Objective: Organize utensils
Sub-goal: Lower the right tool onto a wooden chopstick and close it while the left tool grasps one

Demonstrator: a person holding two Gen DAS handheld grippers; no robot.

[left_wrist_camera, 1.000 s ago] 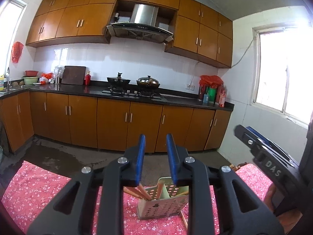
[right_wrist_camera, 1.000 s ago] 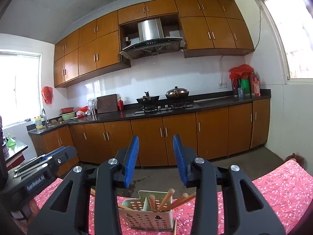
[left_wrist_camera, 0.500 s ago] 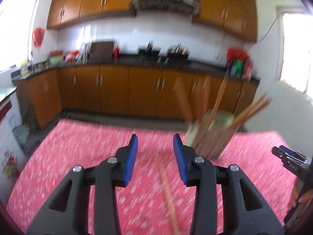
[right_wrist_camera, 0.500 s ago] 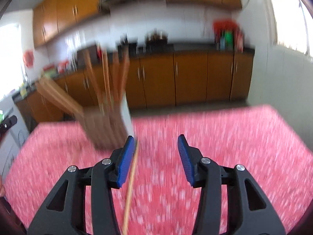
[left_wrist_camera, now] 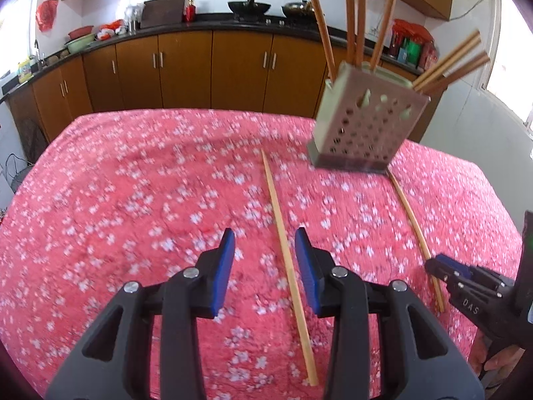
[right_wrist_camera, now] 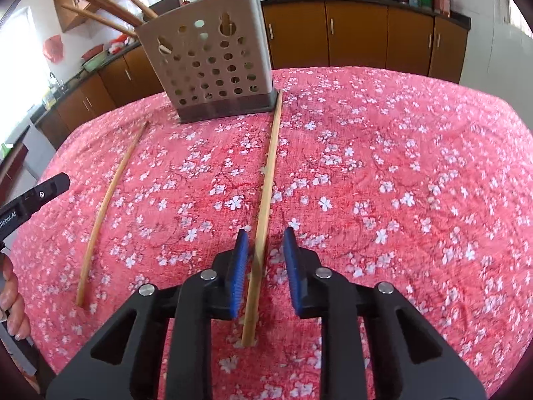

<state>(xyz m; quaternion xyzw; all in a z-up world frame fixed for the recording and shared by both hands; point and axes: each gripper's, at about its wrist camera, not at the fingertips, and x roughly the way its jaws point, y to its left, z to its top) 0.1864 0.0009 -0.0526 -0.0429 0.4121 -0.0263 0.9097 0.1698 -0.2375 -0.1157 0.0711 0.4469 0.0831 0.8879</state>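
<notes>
A beige perforated utensil holder [left_wrist_camera: 363, 126] [right_wrist_camera: 213, 66] stands on the red floral tablecloth with several wooden chopsticks upright in it. Two loose chopsticks lie on the cloth. In the left wrist view one chopstick [left_wrist_camera: 283, 230] runs between the open pads of my left gripper [left_wrist_camera: 265, 260]; the other chopstick [left_wrist_camera: 413, 226] lies at the right, by my right gripper's tip [left_wrist_camera: 443, 266]. In the right wrist view my right gripper [right_wrist_camera: 265, 256] is open and straddles a chopstick [right_wrist_camera: 266, 193], its pads apart from it. The other chopstick [right_wrist_camera: 110, 193] lies at the left near my left gripper's tip [right_wrist_camera: 40, 195].
The table's red floral cloth [left_wrist_camera: 133, 200] [right_wrist_camera: 399, 166] covers the whole top. Beyond its far edge are brown kitchen cabinets [left_wrist_camera: 186, 66] and a dark counter with pots. Part of a hand [right_wrist_camera: 13, 303] shows at the left edge.
Both grippers have tilted down from facing the kitchen to facing the tabletop and moved close to it. Each now has a loose chopstick between its open jaws.
</notes>
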